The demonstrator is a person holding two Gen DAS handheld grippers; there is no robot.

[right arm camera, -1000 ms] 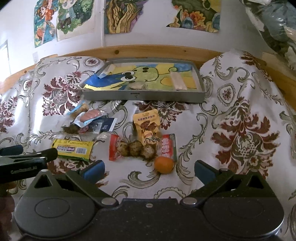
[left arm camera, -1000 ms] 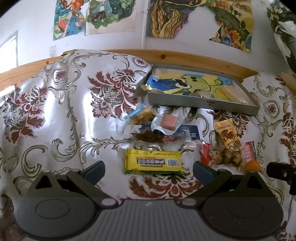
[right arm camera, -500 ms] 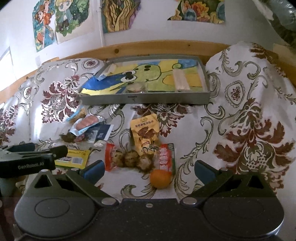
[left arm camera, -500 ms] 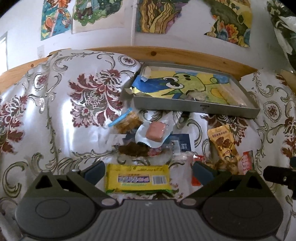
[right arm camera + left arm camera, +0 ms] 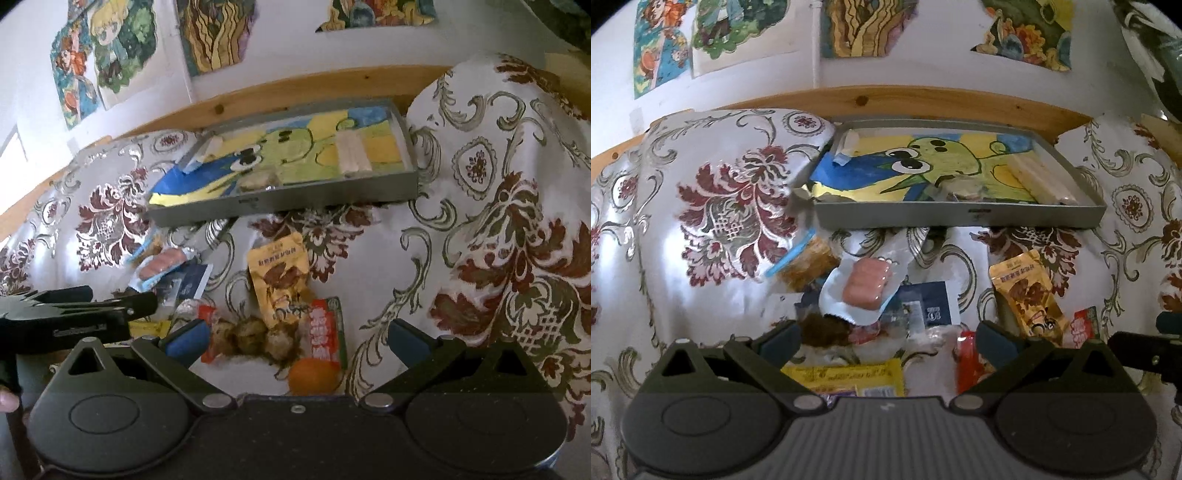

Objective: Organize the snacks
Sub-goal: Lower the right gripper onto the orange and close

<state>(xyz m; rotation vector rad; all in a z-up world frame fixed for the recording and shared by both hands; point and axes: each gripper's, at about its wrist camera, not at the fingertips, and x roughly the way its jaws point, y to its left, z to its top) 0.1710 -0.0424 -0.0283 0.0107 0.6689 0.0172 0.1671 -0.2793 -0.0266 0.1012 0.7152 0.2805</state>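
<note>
Two sets of fingers were spread wide and gripped nothing when you paused here. Your left gripper straddled the yellow bar, which lay flat on the patterned cloth with its near edge tucked beneath the tool body. Your right gripper hovered with the orange and the clear pack of brown balls between its pads. Beyond these lay the pink sausage pack, the dark blue sachet and the tan pouch; farther back sat the grey tray, already holding a pale stick and a small wrapped piece. For the bar, you would have done well to lower the left fingers until both pads flanked its long edges, then close squarely across the narrow width, since the wrapper looked slick and likely to crumple. The orange would probably roll, so centring it before squeezing mattered.
</note>
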